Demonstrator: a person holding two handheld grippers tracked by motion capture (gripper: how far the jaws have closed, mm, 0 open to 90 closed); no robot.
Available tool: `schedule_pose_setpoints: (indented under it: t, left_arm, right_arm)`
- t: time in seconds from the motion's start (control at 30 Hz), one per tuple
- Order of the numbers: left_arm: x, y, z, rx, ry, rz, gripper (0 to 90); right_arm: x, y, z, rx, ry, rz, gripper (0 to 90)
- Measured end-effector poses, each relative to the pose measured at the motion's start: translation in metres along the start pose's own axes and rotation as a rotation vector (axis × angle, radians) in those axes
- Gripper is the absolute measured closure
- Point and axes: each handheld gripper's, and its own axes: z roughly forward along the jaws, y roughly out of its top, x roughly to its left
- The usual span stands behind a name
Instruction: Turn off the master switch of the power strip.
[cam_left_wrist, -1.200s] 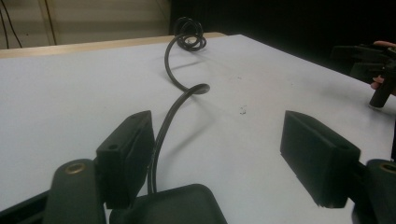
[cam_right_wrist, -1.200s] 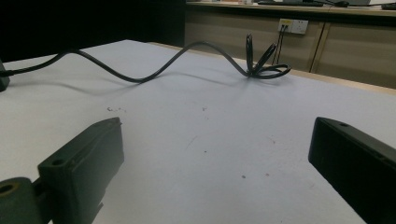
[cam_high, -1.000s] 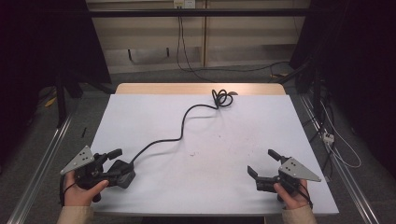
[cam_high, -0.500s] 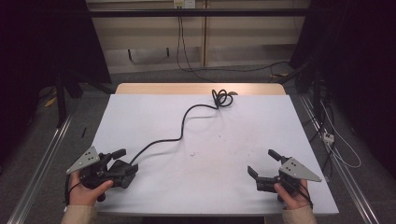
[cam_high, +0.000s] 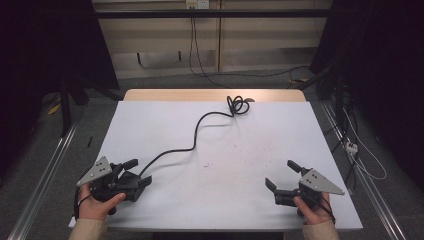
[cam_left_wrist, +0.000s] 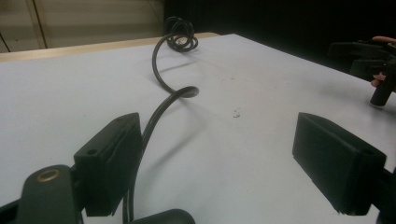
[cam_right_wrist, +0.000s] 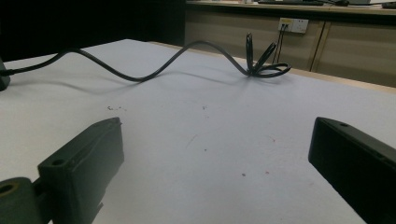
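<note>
left gripper (cam_high: 132, 175) has drawn back toward the bench (cam_high: 165, 120) near edge.
high view: both jaws wide apart, empty, right gripper (cam_high: 283, 176) too. gripper views: cable (cam_left_wrist: 161, 74) winds from left gripper to a far-edge coil (cam_right_wrist: 261, 60).

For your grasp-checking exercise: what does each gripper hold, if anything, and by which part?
Nothing is held. The left gripper and the right gripper both stand open over the table.
</note>
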Motion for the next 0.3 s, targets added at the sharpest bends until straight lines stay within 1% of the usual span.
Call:
schedule_pose_setpoints:
  t: [0.03,0.13,0.3]
  left_arm:
    - [-0.0001,0.0002,0.0003,-0.001,0.002,0.006,15.9]
    - [-0.0010,0.0000,0.0018,-0.003,0.002,0.003,15.9]
    - [-0.0010,0.0002,0.0032,-0.004,0.002,0.010,14.8]
  right_arm:
    - [0.0001,0.0000,-0.0001,0.000,-0.001,0.004,2.8]
    - [-0.0003,-0.0002,-0.0006,-0.002,-0.002,0.005,2.8]
    - [-0.0009,-0.0002,-0.0007,0.002,-0.007,0.005,2.8]
